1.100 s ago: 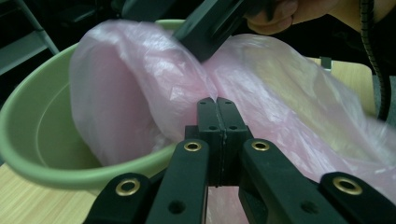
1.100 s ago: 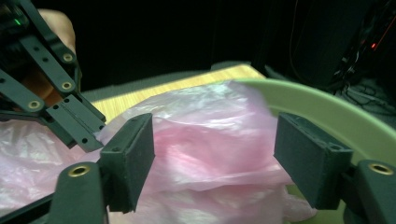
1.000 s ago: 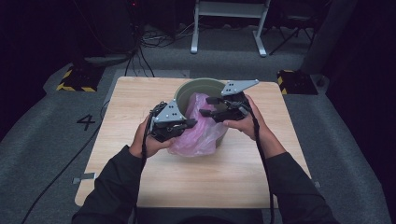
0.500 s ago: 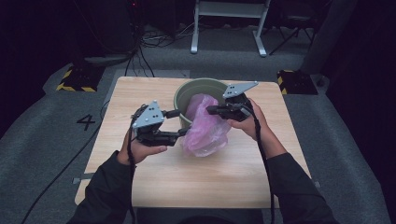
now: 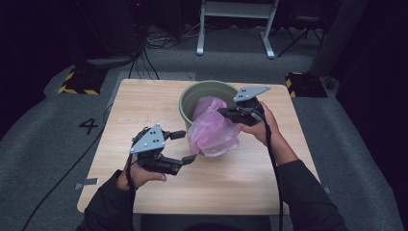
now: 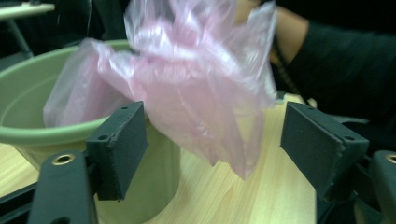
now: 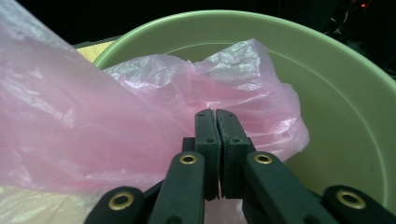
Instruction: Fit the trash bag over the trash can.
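Wooden table [image 5: 144,110] under everything, light grain, square-ish. Green tub [image 5: 192,98] standing upright near far edge, slightly right of middle; seen close in left gripper view [image 6: 28,116] and from above in right gripper view [image 7: 327,93]. Pink bag [image 5: 211,132] partly inside tub, rest draped over near rim and hanging down outside toward table middle, lower end just above or on the wood, cannot tell which. Thin, crinkled, see-through plastic [image 7: 70,135]. In left gripper view, bag [image 6: 196,93] hanging in front of tub wall, ragged lower tip pointing down at tabletop. Right gripper [image 5: 226,113] at tub's right rim, pointing left over bag, grey plate on top; jaws pressed together, pinching bag film at upper edge [image 7: 215,114], no gap between pads. Right hand [image 5: 262,127] behind it, forearm in dark sleeve running to near right corner. Left gripper [image 5: 185,147] left of bag, toward near-left part of table, pointing right at hanging plastic; jaws spread, just been opening, nothing clamped. In left gripper view pads [image 6: 121,144] wide apart, bag hanging beyond and between them, clear of both. Left hand [image 5: 139,173] near front edge, dark sleeve below. Cable trailing from right gripper along forearm.
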The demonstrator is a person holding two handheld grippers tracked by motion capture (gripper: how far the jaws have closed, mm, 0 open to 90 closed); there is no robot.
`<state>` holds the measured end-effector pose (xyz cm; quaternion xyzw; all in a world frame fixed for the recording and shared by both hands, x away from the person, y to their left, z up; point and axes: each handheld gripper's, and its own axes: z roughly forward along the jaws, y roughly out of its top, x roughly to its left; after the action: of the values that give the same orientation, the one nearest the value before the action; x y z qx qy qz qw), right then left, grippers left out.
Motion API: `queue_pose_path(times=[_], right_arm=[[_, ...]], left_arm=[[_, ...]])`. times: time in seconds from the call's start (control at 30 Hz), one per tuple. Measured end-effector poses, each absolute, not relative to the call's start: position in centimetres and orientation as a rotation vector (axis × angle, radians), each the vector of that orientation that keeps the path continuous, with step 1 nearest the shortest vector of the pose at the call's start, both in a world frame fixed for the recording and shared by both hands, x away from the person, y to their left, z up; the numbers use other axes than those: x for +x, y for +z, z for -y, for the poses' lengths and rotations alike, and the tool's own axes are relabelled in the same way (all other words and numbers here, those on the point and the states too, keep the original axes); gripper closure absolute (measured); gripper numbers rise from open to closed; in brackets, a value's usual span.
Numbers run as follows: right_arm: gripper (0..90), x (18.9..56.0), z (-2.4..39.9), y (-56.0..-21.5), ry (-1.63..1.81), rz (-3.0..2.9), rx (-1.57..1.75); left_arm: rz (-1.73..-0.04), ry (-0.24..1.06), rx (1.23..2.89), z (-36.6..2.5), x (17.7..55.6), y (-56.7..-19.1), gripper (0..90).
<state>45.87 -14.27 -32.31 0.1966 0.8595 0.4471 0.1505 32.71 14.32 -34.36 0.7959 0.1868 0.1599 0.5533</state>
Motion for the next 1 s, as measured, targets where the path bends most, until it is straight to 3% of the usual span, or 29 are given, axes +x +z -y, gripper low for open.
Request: queue_pose_path(times=[0.17,0.2,0.23,0.27,0.3,0.33,0.8,1.0], right_arm=[[80.0,45.7,14.9,-32.2,1.3,-2.447,0.578],[70.8,45.4,15.4,-32.1,1.318,-2.414,0.592],[70.8,45.4,15.4,-32.1,1.318,-2.414,0.592],[63.0,45.0,16.1,-31.7,1.34,-2.386,0.598],[63.0,45.0,16.1,-31.7,1.34,-2.386,0.598],[57.4,44.4,16.7,-31.2,1.371,-2.371,0.589],[33.6,38.4,17.8,-29.2,1.591,-2.395,0.357],[28.9,36.4,16.9,-29.7,1.612,-2.413,0.245]], left_arm=[[-0.49,0.443,1.89,-13.4,33.5,-34.8,60.4],[-0.475,0.458,1.885,-13.3,33.9,-34.9,67.7],[-0.475,0.458,1.885,-13.3,33.9,-34.9,72.3],[-0.477,0.485,1.892,-13.2,34.0,-34.9,75.1],[-0.469,0.493,1.902,-13.1,34.1,-35.0,75.1],[-0.459,0.508,1.908,-13.1,34.2,-35.0,79.2],[-0.466,0.529,1.919,-13.2,34.9,-34.9,84.0],[-0.472,0.515,1.91,-13.4,35.2,-34.8,84.4]])
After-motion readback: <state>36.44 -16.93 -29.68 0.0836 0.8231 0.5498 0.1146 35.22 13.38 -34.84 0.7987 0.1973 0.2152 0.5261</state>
